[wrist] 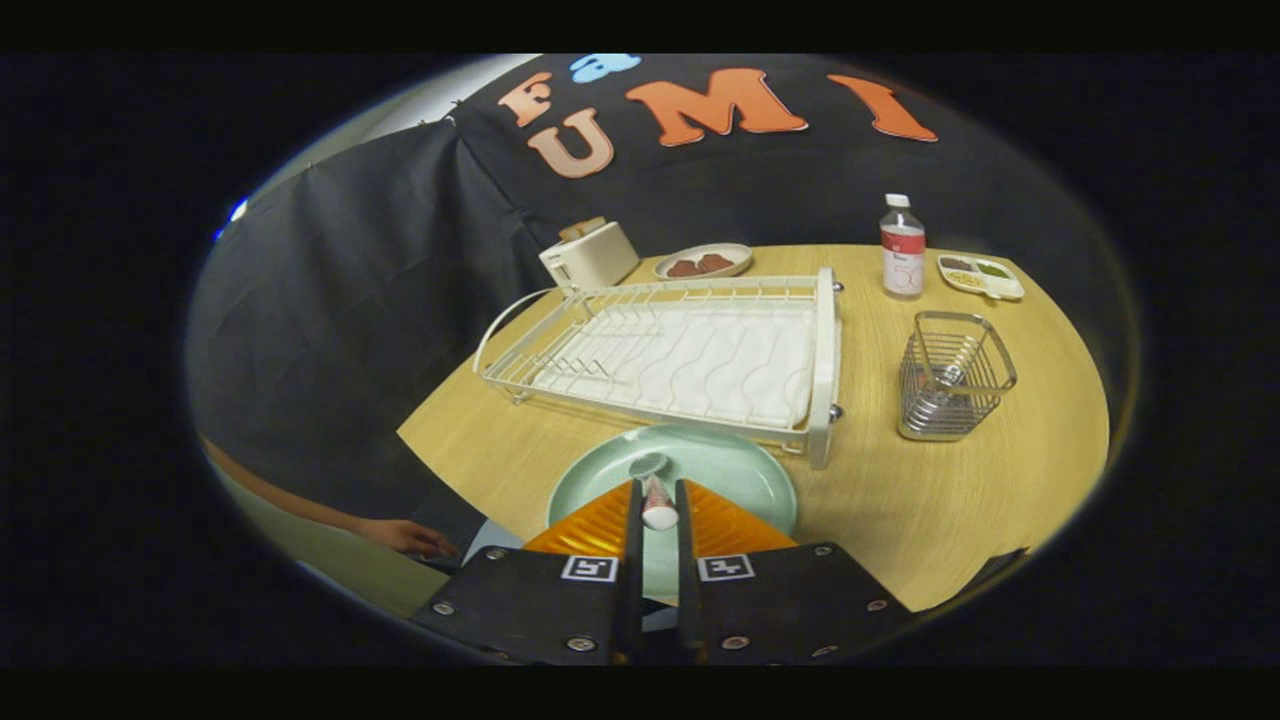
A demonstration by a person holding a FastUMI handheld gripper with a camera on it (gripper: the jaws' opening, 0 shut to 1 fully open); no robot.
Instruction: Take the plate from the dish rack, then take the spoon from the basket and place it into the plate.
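A pale green plate (735,470) lies flat on the wooden table, just in front of the white dish rack (690,350). My gripper (657,500) hangs over the plate's near part, shut on the handle of a spoon (655,485). The spoon's bowl points forward, beyond the fingertips, above the middle of the plate. Whether the bowl touches the plate I cannot tell. The wire basket (950,375) stands to the right of the rack, with some cutlery still inside.
At the back of the table (960,500) stand a white toaster (590,255), a dish of food (703,261), a bottle (902,248) and a small divided tray (980,275). A person's hand (405,537) rests at the near left, below the table edge.
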